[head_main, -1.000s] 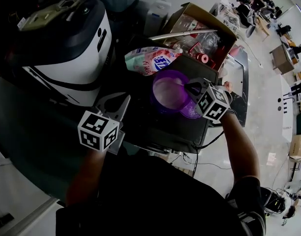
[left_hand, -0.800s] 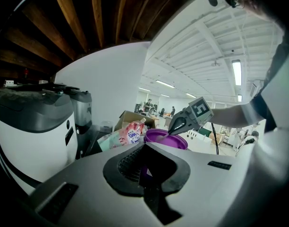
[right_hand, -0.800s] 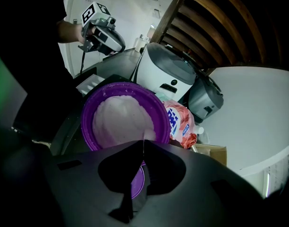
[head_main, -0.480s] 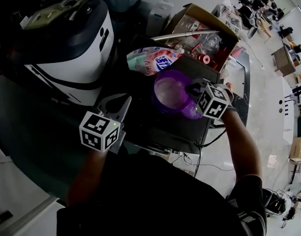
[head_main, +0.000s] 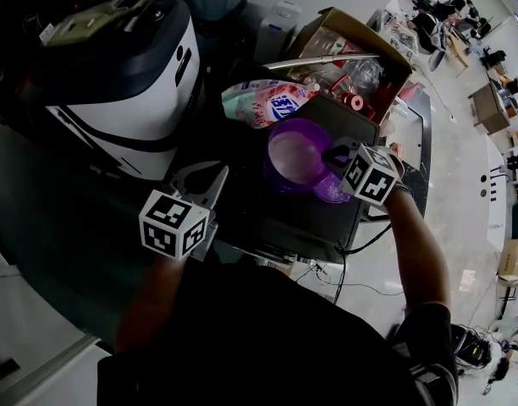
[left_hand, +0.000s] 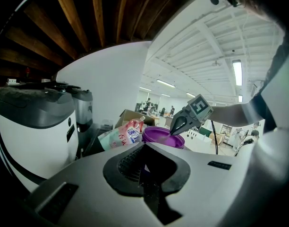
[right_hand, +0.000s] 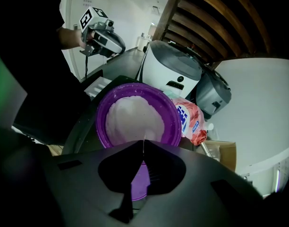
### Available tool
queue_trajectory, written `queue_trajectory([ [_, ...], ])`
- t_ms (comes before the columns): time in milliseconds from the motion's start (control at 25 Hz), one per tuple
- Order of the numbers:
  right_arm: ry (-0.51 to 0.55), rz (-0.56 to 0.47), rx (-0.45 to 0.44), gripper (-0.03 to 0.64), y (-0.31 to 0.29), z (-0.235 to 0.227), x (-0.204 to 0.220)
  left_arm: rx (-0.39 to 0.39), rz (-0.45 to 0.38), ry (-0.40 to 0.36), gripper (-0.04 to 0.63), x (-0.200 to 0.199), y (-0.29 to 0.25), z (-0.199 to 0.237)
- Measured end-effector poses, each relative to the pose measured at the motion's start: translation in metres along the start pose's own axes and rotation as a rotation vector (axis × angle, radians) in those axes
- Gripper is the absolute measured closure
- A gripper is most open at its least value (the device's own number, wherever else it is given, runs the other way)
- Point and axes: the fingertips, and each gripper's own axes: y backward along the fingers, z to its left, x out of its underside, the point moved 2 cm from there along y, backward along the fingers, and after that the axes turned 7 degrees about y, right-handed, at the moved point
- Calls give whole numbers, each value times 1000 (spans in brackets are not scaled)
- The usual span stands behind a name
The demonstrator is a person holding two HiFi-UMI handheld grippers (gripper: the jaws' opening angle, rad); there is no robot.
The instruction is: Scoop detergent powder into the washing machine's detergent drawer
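Purple tub [right_hand: 173,122]: one, filled with white powder [right_hand: 135,119], on the dark surface [head_main: 284,220], beside one detergent pouch [head_main: 263,100].
Right tongs [right_hand: 143,143]: one pair, closed together at the tub's near rim.
Left tongs [left_hand: 144,145]: one pair, closed together, empty, apart from the tub.
Washing machine [head_main: 132,83]: one, left of the pouch.

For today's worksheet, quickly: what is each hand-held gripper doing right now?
Left hand-held gripper: closed, nothing seen inside.
Right hand-held gripper: closed over the purple tub; contents unclear.
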Motion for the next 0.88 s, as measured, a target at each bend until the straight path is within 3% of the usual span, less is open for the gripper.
queue_trajectory([
  [680, -103, -54, -102, 597, -3, 15, -11, 8, 9, 20, 588, 8, 4, 6],
  [880, -191, -105, -145, 597, -1, 19, -14, 15, 14, 25, 588, 10, 4, 6],
])
